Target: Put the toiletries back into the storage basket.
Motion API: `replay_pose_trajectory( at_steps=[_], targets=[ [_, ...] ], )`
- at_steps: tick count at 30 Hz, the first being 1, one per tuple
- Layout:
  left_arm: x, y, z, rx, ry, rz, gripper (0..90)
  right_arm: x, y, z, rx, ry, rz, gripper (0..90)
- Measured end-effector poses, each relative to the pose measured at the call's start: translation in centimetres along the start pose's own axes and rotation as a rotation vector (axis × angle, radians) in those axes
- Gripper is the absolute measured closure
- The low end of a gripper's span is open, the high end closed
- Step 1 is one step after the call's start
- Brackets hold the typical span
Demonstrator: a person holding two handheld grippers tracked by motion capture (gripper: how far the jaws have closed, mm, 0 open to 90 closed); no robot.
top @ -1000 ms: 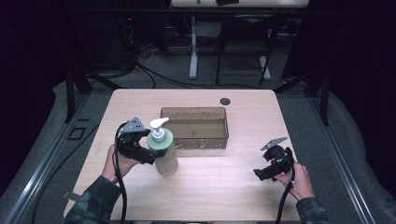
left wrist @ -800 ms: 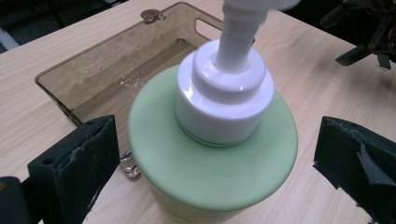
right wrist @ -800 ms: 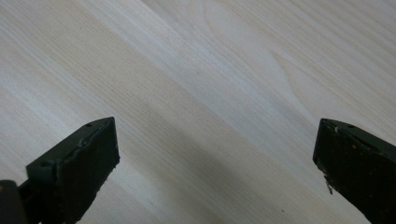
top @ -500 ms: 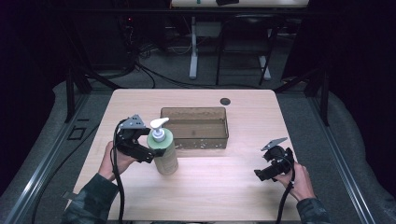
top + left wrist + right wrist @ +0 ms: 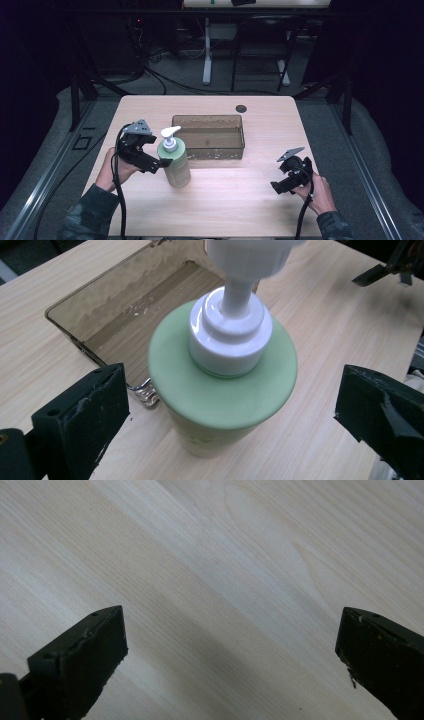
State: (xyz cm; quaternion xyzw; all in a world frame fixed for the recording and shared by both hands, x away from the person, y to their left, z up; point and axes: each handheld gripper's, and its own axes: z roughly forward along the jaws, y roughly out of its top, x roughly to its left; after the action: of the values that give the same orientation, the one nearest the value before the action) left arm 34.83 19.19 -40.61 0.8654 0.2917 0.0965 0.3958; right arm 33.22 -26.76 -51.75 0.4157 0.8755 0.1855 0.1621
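A pale green soap bottle [image 5: 176,167] with a white pump head stands upright on the wooden table, just in front of the left end of a brown see-through bin [image 5: 207,120]. My left gripper [image 5: 161,163] is at the bottle's left side, open. In the left gripper view the bottle [image 5: 220,380] stands between the two wide-apart jaws, touching neither, and the bin [image 5: 90,295] lies behind it. My right gripper [image 5: 281,186] hovers low over the table near the front right, open, with bare wood between its jaws [image 5: 230,630].
A small dark round disc [image 5: 241,108] is set in the table near its far edge. The bin looks empty. Table legs and cables stand on the dark floor beyond the table. Bare wood spans between the bottle and the right gripper.
My left gripper and hand have drifted slightly to the left. The bottle and the right gripper have stayed where they were.
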Motion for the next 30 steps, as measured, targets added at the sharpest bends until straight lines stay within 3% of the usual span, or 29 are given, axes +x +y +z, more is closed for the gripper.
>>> replay_pose_trajectory(
  at_steps=[4,11,23,27,30],
  targets=[
    [0.1,0.8,-0.4,-0.004,-0.001,0.010,1.1,-0.1,-0.1,-0.2,0.002,-0.007,0.001,0.0],
    [0.0,2.9,-0.8,0.033,0.004,0.054,2.9,0.1,-0.2,0.0,0.005,-0.002,-0.001,0.0],
    [0.2,5.4,-1.1,0.096,0.004,0.065,4.7,0.0,-0.2,0.1,0.001,0.000,0.013,0.0],
    [0.0,6.1,-1.2,0.136,0.000,0.083,9.2,0.0,-0.3,0.0,-0.002,0.004,0.018,0.0],
    [-0.1,6.5,-1.4,0.139,0.022,0.104,17.0,0.0,-0.3,0.0,0.002,-0.002,0.017,0.0]
  ],
)
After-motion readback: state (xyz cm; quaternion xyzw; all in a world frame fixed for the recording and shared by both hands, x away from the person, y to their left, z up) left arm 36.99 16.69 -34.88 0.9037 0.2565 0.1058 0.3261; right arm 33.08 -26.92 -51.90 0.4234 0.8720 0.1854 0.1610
